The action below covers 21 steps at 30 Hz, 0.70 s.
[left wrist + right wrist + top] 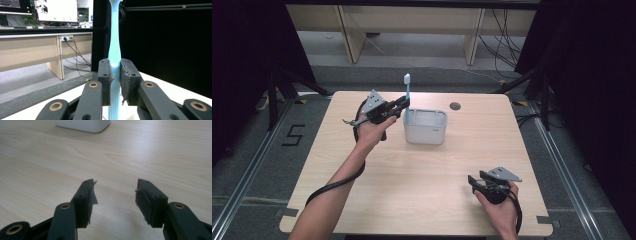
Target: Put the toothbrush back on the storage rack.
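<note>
The person's left forearm reaches forward from the bottom edge, bare, with the hand wrapped round the left gripper (404,104), held raised and pointing level toward the right. Its jaws are clamped tight on a toothbrush (115,50) standing upright between the pads. The right hand sits low near the front right, holding the right gripper (115,191) close above the table, jaws spread apart with nothing between them.

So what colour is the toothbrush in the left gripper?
Light blue toothbrush with a white head, clearest in the left gripper view; the head shows in the high view.
</note>
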Motion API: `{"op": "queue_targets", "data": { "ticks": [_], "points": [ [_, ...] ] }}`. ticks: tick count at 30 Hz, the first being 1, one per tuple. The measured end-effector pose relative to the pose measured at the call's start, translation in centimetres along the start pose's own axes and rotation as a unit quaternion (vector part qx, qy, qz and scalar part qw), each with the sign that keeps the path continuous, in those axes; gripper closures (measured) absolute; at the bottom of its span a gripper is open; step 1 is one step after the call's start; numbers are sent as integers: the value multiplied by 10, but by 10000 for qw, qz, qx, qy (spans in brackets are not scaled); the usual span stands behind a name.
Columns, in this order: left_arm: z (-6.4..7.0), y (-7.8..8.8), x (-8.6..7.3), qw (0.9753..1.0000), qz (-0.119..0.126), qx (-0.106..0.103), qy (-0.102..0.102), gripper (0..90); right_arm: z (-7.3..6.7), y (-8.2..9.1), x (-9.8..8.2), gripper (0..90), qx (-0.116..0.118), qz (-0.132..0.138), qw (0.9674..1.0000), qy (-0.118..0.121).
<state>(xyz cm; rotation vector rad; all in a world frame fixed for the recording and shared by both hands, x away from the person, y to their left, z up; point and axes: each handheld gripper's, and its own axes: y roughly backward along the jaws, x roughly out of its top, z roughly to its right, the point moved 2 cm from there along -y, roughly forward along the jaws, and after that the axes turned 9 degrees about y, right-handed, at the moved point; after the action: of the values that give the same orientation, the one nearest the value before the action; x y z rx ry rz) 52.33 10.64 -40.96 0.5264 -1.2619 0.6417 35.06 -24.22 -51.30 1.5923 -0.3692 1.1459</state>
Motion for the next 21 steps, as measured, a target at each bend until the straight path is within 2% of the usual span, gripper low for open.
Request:
{"op": "queue_targets", "data": {
  "ticks": [8,9,10,13,14,15,17,21],
  "points": [
    [-1,1,-3,10000,-45,25,-5,785,0,0,0,491,-1,8,10000,8],
    [-1,1,-4,10000,-58,27,-10,785,-3,0,0,491,42,-39,9998,-181],
    [-1,1,-4,10000,-75,31,-17,785,-4,0,0,491,66,-70,9997,-245],
    [-1,2,-6,9999,-97,41,-14,786,-3,0,0,492,57,-69,9998,-187],
    [-1,2,-6,9999,-110,50,-13,785,0,0,0,491,18,-12,10000,-14],
    [-1,2,-7,9999,-122,49,-23,785,-3,0,0,491,54,-41,9998,-180],
    [-1,3,-8,9999,-138,47,-6,785,-4,0,0,491,77,-73,9996,-248],
    [-2,4,-10,9998,-161,66,0,785,-4,0,0,491,67,-60,9998,-201]
  ]
}}
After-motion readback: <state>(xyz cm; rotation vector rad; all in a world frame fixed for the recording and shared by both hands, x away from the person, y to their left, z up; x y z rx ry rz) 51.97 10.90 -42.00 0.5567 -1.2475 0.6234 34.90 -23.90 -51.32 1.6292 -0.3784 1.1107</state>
